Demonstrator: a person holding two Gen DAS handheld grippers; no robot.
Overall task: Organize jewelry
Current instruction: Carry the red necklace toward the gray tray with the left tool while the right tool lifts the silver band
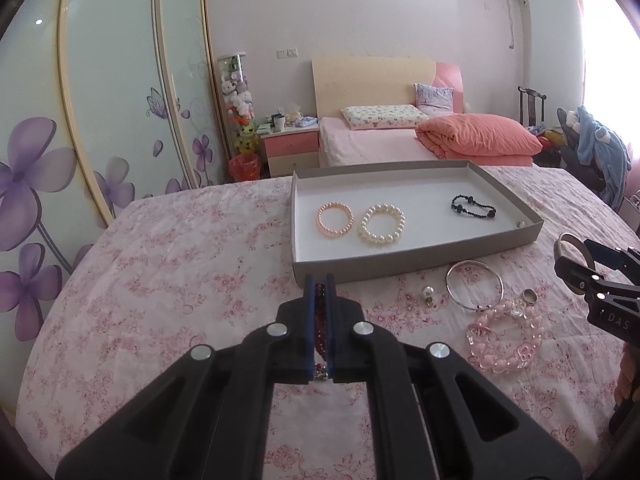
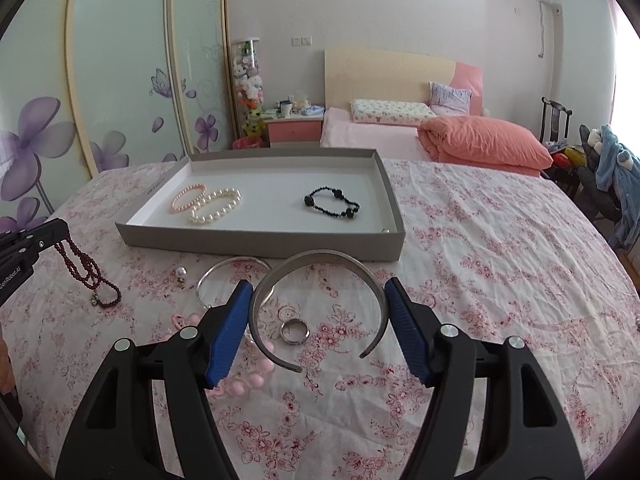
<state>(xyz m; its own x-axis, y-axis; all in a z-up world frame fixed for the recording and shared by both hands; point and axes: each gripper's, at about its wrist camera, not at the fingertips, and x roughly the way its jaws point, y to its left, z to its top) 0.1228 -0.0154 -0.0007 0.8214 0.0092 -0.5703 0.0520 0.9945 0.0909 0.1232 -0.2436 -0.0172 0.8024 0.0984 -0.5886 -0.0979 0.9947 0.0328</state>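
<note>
L hand-held gripper pinches dark-red bead string (dangling, right view only); R hand-held gripper clamps, apparently, silver cuff.

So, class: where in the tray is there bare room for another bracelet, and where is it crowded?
Bare floor lies between the white pearls and the black bracelet, and along the tray's far wall. The left is crowded: the pink pearls touch the white ones. The right gripper holds a cuff.

Floral bedspread carries grey tray and loose bangle.
</note>
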